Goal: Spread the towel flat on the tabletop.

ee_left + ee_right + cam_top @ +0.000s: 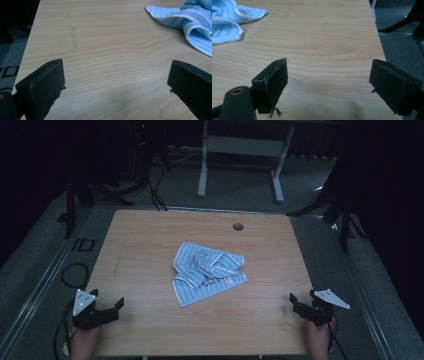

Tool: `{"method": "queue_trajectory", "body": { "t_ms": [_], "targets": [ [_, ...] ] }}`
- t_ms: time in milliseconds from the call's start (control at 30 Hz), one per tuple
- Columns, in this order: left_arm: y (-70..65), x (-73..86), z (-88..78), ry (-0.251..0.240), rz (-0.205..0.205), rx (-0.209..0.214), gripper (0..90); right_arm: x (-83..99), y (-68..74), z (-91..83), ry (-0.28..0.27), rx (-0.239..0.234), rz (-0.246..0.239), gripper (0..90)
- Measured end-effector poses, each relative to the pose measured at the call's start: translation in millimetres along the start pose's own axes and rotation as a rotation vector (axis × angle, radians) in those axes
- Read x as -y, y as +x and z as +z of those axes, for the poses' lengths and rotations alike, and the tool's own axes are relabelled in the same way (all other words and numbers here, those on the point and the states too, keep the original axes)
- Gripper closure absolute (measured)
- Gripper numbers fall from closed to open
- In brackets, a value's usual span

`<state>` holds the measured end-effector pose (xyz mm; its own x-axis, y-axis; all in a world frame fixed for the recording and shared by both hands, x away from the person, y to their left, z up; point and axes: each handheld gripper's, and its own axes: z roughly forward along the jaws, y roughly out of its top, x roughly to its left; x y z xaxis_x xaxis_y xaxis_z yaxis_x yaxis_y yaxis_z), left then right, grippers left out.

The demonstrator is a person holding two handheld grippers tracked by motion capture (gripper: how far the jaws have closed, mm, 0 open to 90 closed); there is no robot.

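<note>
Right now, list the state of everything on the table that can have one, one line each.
Towel: crumpled, lying loose at mid-table, untouched.
Left gripper: open, nothing between its jaws, apart from the towel, at the near left edge.
Right gripper: open, nothing between its jaws, apart from the towel, at the near right edge.
Table: bare wood around the towel.

Terry cloth [207,272], matt wood tbl [140,240]
</note>
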<state>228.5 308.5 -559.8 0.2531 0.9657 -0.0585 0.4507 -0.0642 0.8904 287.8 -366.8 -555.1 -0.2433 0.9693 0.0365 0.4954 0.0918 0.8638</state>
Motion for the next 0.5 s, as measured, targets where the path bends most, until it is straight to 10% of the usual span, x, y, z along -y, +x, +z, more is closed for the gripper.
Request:
{"method": "queue_trajectory", "body": {
  "t_ms": [200,333,500],
  "targets": [
    [1.8,-3.3,-5.1,0.051,-0.031,0.009,1.0,-0.1,1.6,0.7,0.013,-0.016,-0.014,15.0],
    [0.1,-6.3,-9.8,0.133,0.035,0.071,1.0,-2.5,-0.3,3.6,0.072,-0.144,0.009,14.8],
    [-0.5,-9.3,-9.4,0.21,0.093,0.16,1.0,-9.4,4.2,1.8,0.114,-0.168,-0.08,14.4]
  ]
}}
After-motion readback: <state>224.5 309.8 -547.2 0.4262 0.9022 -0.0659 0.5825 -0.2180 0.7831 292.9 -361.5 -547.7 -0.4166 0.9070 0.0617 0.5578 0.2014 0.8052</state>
